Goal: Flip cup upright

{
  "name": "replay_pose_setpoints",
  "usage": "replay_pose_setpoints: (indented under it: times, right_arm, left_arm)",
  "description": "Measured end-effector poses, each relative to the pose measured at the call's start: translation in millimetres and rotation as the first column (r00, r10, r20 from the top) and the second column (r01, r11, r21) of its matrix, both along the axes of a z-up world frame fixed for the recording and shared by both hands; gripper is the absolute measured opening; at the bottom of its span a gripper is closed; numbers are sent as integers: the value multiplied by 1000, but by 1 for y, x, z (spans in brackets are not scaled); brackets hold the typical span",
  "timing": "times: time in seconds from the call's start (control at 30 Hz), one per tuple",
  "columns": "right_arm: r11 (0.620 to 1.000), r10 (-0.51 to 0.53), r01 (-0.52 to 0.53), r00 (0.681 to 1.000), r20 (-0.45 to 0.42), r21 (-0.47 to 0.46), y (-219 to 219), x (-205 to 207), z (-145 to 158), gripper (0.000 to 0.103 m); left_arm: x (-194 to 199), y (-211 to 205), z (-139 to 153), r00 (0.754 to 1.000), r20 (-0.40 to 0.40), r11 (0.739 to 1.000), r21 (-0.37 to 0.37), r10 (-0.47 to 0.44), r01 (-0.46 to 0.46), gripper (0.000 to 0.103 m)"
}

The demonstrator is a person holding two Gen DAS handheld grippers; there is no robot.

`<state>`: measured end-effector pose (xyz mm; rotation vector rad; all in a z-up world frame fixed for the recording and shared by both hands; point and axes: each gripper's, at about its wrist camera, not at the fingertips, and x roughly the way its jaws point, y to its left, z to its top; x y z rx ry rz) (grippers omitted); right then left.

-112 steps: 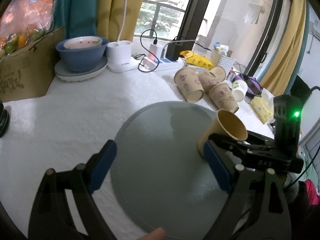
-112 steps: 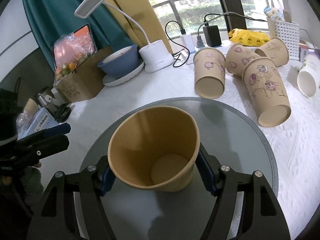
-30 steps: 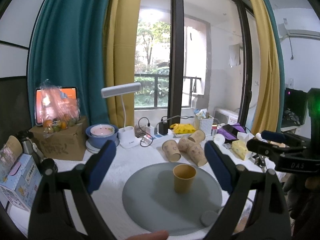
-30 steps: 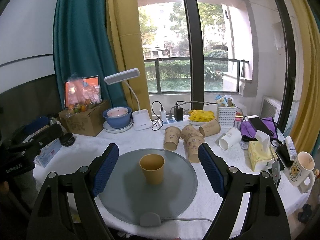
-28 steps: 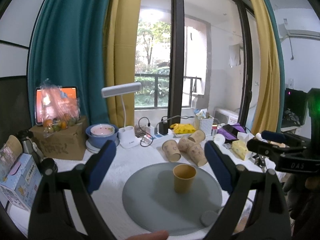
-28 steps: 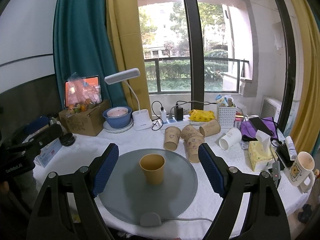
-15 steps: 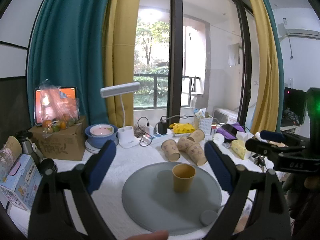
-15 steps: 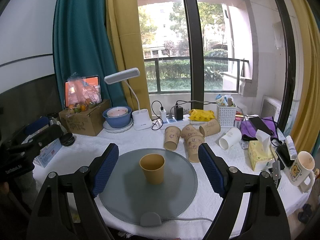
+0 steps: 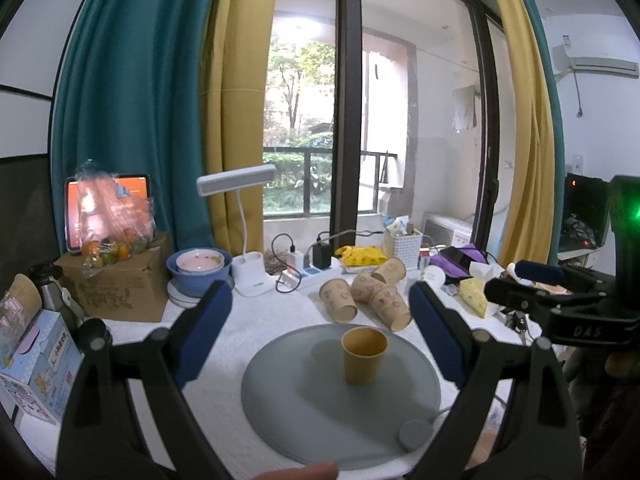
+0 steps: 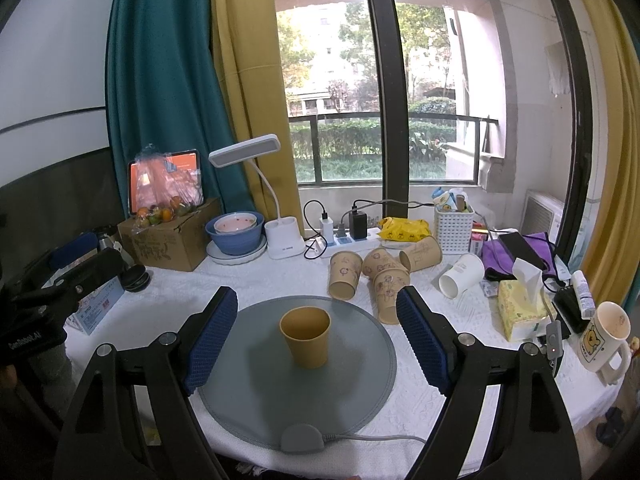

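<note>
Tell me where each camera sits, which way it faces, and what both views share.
Left wrist: rides the left gripper, held back above the table's near edge, facing the window; its open blue-padded fingers frame the view, with a fingertip at the bottom edge and the right gripper at right.
Right wrist: rides the right gripper, likewise facing the window; the left gripper shows at left.
Shared: the upright yellow cup on the round grey mat, plus the desk lamp.
</note>
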<state>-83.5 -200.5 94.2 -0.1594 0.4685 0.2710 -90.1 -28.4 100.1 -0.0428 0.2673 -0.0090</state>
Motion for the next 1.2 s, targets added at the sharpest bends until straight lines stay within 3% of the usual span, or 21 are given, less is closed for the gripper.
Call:
replay_pose_setpoints:
  times: [1.2]
  right_arm:
    - [1000,0,0,1000,-3,-2,2,1,0,84]
  left_arm:
    - [0,-3,1,1000,2,1000,-2,0,0,91]
